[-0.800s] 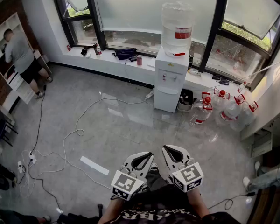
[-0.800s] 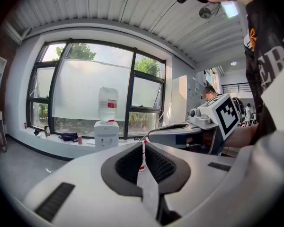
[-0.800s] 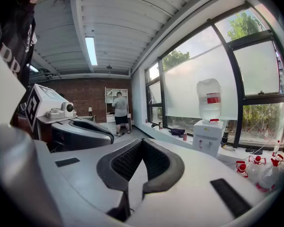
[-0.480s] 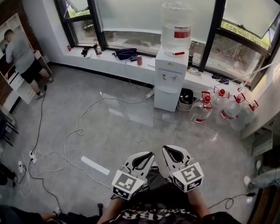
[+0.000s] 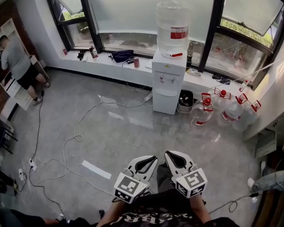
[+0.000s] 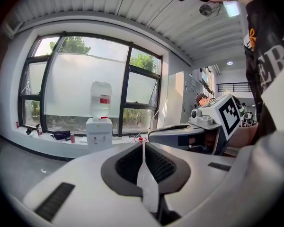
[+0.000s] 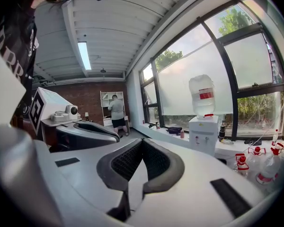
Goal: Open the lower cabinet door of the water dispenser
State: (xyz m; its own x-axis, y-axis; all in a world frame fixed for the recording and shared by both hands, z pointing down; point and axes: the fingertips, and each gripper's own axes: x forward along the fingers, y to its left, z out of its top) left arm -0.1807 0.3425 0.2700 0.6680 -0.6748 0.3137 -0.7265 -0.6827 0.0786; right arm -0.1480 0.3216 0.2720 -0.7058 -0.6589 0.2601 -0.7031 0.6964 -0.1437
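Observation:
The white water dispenser (image 5: 167, 79) stands against the window sill, far across the floor from me, with a clear bottle (image 5: 173, 27) on top. Its lower cabinet door (image 5: 165, 101) is closed. My left gripper (image 5: 150, 159) and right gripper (image 5: 171, 154) are held side by side close to my body, both pointing toward the dispenser. Both are shut with nothing between the jaws. The left gripper view shows the dispenser (image 6: 99, 134) small beyond the closed left gripper (image 6: 143, 144). The right gripper view shows the dispenser (image 7: 202, 134) beyond the closed right gripper (image 7: 141, 142).
Several red-capped water jugs (image 5: 227, 110) stand on the floor right of the dispenser, with a dark bin (image 5: 185, 100) beside it. White cables (image 5: 80, 136) trail over the grey floor at left. A person (image 5: 19, 65) stands at a shelf far left.
The head view has shifted slightly, so the dispenser sits a little further left in it. Both grippers stay side by side and shut.

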